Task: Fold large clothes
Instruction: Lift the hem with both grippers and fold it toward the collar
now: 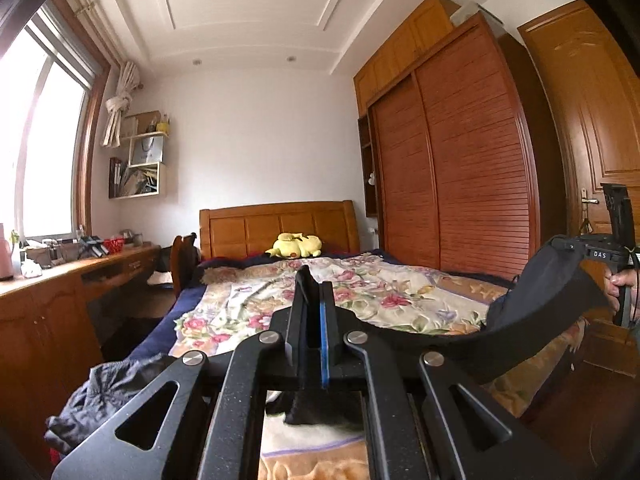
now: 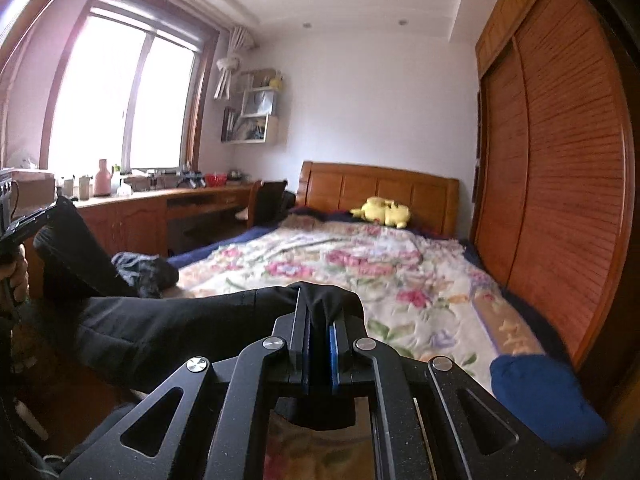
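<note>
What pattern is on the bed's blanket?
Floral, pink and red blooms on cream blanket; clearest from the right wrist.

Left gripper (image 1: 314,312) and right gripper (image 2: 320,332) level, fingers clamped

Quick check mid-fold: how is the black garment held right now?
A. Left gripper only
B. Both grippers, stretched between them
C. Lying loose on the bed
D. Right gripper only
B: the left gripper and right gripper are each shut on an end of the black garment, which spans between them above the bed.
</note>
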`<act>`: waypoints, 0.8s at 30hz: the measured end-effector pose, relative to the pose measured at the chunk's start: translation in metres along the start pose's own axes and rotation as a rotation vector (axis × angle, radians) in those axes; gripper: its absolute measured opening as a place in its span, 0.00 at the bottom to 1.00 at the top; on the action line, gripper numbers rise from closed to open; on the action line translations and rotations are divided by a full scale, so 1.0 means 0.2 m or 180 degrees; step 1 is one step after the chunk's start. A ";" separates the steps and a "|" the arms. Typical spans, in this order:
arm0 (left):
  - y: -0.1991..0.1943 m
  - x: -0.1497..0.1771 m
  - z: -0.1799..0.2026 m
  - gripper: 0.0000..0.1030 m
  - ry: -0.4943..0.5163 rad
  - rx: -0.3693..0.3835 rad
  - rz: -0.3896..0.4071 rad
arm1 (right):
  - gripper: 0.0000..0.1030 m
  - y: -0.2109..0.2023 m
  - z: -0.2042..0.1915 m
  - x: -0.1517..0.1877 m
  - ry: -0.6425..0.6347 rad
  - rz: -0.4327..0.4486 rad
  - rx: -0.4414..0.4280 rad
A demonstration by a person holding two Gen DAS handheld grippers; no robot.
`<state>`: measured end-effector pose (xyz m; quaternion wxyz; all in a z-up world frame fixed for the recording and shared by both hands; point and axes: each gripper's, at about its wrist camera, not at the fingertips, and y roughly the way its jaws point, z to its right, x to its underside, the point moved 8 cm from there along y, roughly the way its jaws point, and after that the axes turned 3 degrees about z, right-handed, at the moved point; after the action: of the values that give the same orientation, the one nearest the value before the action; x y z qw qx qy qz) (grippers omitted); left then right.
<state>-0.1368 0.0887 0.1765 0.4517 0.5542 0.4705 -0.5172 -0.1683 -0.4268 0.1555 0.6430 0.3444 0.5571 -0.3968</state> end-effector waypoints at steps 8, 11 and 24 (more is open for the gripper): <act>0.29 0.23 -0.08 0.05 -0.0057 -0.0091 -0.0386 | 0.06 0.25 0.01 0.17 -0.0032 -0.0346 0.0038; 0.39 0.38 -0.10 0.05 -0.0103 -0.0088 -0.0611 | 0.06 0.40 0.01 0.33 -0.0014 -0.0578 0.0037; 0.76 0.90 -0.14 0.05 -0.0092 -0.0120 -0.1319 | 0.07 0.97 0.05 0.75 -0.0016 -0.1222 -0.0004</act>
<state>0.0212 0.1033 0.0015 0.3527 0.4295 0.5775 -0.5981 0.0191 -0.3674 0.0090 0.5571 0.2304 0.6112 -0.5128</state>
